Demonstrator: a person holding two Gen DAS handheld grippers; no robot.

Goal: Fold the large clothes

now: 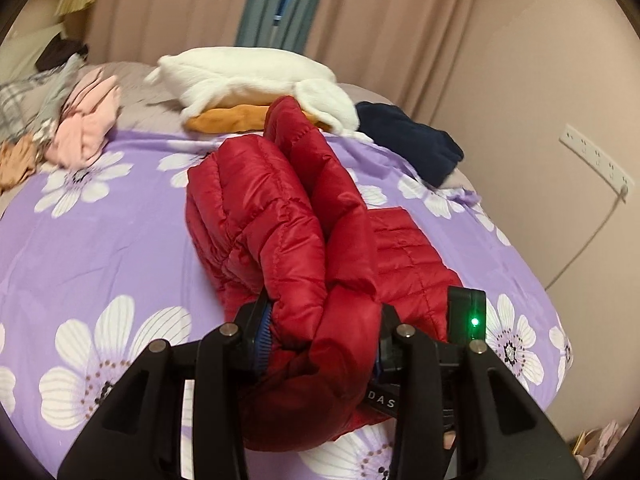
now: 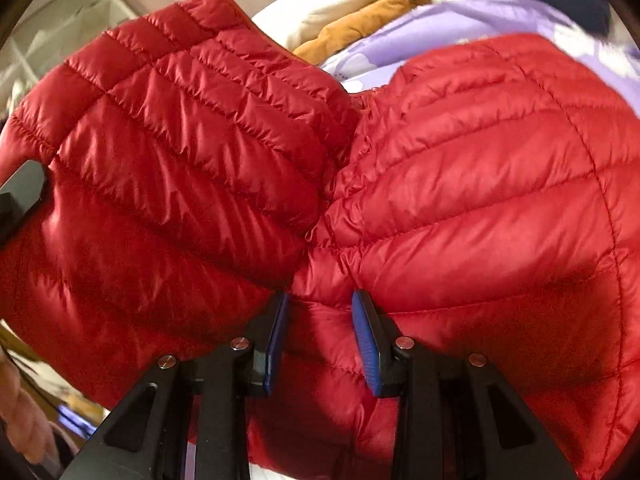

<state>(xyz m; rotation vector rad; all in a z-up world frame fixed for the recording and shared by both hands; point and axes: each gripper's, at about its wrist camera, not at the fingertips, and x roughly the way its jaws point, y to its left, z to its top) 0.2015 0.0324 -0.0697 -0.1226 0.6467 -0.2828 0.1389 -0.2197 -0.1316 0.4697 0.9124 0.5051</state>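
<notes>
A bed point(image 1: 100, 240) under a purple flowered sheet carries the red quilted jacket point(image 1: 280, 208), bunched mid-bed toward the near edge. The left gripper point(image 1: 320, 340) clenches a thick roll of it. The right gripper point(image 2: 320, 336) grips another fold between its blue pads point(image 2: 366, 344). Folded clothes point(image 1: 240, 76) lie along the far edge.

the left gripper point(image 1: 320, 344) is matte black plastic with two angled linkage arms on each side, each pinned by round silver screw heads. its fingers carry ribbed blue pads point(image 1: 262, 336). a small black box with a lit green light sits beside its right finger, and white letters "das" show on a black strip below. the right gripper point(image 2: 322, 344) has the same black arms, silver pins and blue pads point(image 2: 366, 344).
</notes>
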